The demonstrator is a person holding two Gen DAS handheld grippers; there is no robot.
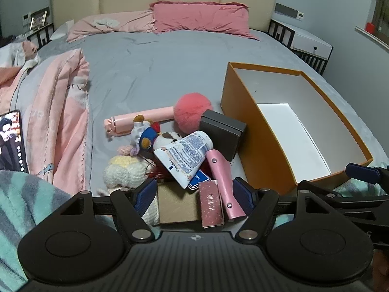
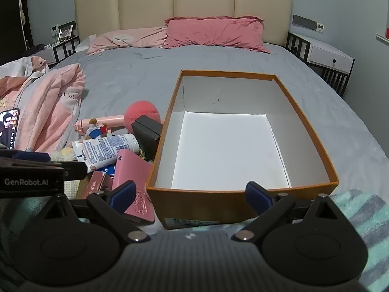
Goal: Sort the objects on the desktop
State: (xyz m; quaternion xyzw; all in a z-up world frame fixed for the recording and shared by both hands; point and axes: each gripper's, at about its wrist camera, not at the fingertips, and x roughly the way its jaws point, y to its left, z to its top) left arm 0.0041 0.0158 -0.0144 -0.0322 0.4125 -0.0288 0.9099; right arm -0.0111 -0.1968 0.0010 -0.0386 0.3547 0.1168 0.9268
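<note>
A pile of small objects lies on the grey bed. In the left wrist view it holds a white lotion tube [image 1: 184, 154], a pink leather case [image 1: 225, 185], a maroon box [image 1: 211, 203], a dark grey box [image 1: 225, 133], a pink pom-pom [image 1: 193, 110], a pink handle [image 1: 141, 120], a plush toy [image 1: 150, 135] and a crocheted toy [image 1: 125, 170]. My left gripper [image 1: 195, 196] is open just above the near side of the pile. An open orange box [image 2: 243, 189] with a white inside stands to the right. My right gripper [image 2: 190, 193] is open at the box's near wall.
A pink quilt [image 1: 58, 126] is bunched on the left of the bed, with a phone [image 1: 12, 142] showing a video beside it. A teal striped blanket [image 2: 359, 214] lies at the near edge. Pink pillows [image 2: 214, 34] lie by the headboard. Nightstands flank the bed.
</note>
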